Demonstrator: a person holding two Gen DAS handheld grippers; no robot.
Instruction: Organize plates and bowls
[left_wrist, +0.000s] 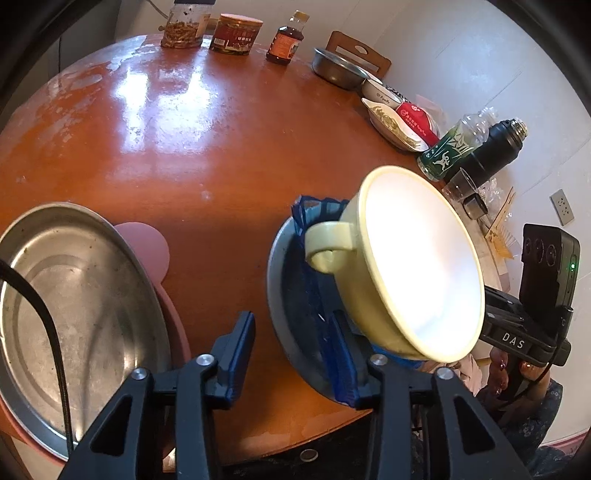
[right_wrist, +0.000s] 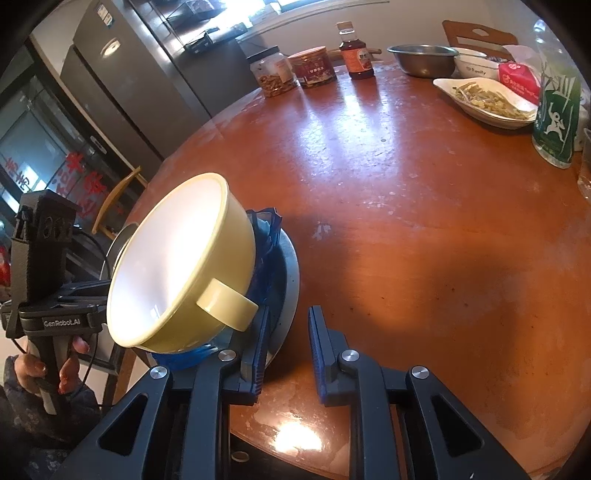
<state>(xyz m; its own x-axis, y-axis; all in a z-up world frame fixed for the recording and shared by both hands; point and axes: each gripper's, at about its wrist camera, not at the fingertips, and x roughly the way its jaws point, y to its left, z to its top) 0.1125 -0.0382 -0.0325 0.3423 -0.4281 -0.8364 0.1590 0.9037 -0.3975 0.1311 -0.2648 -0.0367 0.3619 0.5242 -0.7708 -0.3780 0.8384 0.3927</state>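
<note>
A yellow bowl (left_wrist: 417, 266) with a handle sits tilted on a blue plastic dish (left_wrist: 314, 280), which lies in a grey metal plate (left_wrist: 280, 306) near the table's front edge. The same stack shows in the right wrist view: bowl (right_wrist: 177, 258), blue dish (right_wrist: 267, 236), metal plate (right_wrist: 290, 273). My left gripper (left_wrist: 291, 350) is open, its right finger beside the plate's rim. My right gripper (right_wrist: 286, 350) is open, its left finger at the plate's rim. A large metal plate (left_wrist: 81, 295) lies on a pink plate (left_wrist: 147, 240) at the left.
On the round wooden table (right_wrist: 406, 184) stand jars (right_wrist: 273, 72), a sauce bottle (right_wrist: 356, 51), a steel bowl (right_wrist: 424, 59), a white bowl (right_wrist: 476, 64), a dish of food (right_wrist: 487, 99) and a green bottle (right_wrist: 556, 114). A black flask (left_wrist: 491, 147) lies at the right edge.
</note>
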